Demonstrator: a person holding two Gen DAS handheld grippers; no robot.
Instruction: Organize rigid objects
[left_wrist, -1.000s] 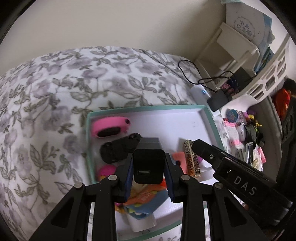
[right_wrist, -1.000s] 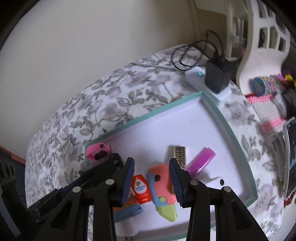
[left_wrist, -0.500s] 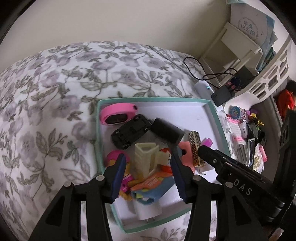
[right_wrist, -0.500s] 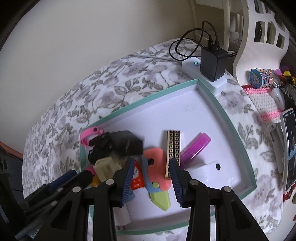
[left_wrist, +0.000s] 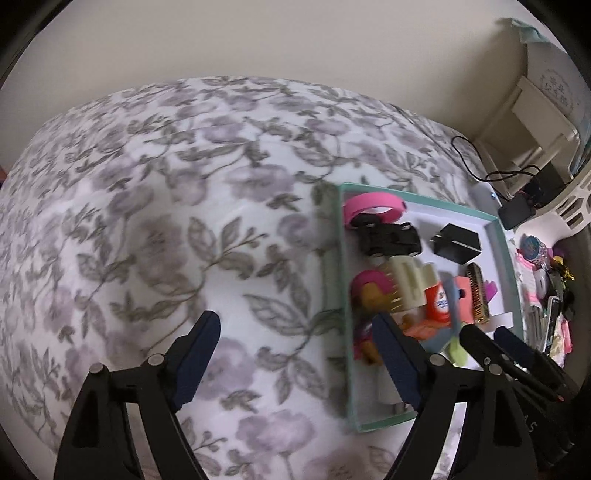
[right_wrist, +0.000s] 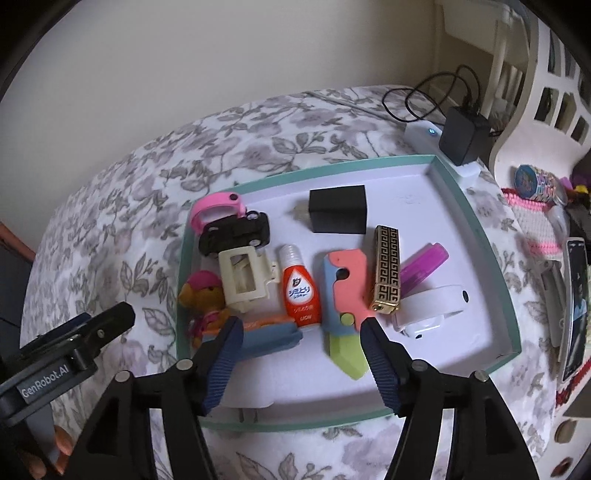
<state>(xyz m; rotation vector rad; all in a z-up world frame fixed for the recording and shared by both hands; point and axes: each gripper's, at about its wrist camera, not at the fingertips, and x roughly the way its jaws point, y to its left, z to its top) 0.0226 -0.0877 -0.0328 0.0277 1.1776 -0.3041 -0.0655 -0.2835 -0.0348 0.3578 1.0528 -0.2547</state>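
A teal-rimmed white tray (right_wrist: 476, 236) on the floral bedspread holds several small objects: a black charger cube (right_wrist: 338, 214), a black toy car (right_wrist: 236, 232), a pink band (right_wrist: 218, 206), a cream clip (right_wrist: 242, 280), a red bottle (right_wrist: 299, 293), a gold patterned bar (right_wrist: 386, 269) and a coral-and-green toy (right_wrist: 343, 295). My right gripper (right_wrist: 301, 349) is open and empty above the tray's near edge. My left gripper (left_wrist: 295, 350) is open and empty over the bedspread, left of the tray (left_wrist: 334, 295). The charger cube (left_wrist: 456, 243) lies in the tray's far part.
A white power strip with a black adapter (right_wrist: 461, 133) and cable sits behind the tray. A white lattice basket (right_wrist: 535, 96) and cluttered small items (right_wrist: 543, 184) stand at the right. The floral bedspread (left_wrist: 166, 221) spreads to the left.
My left gripper let go of the black charger cube in the tray, opened and drew back left over the bedspread. My right gripper pulled back and opened wider.
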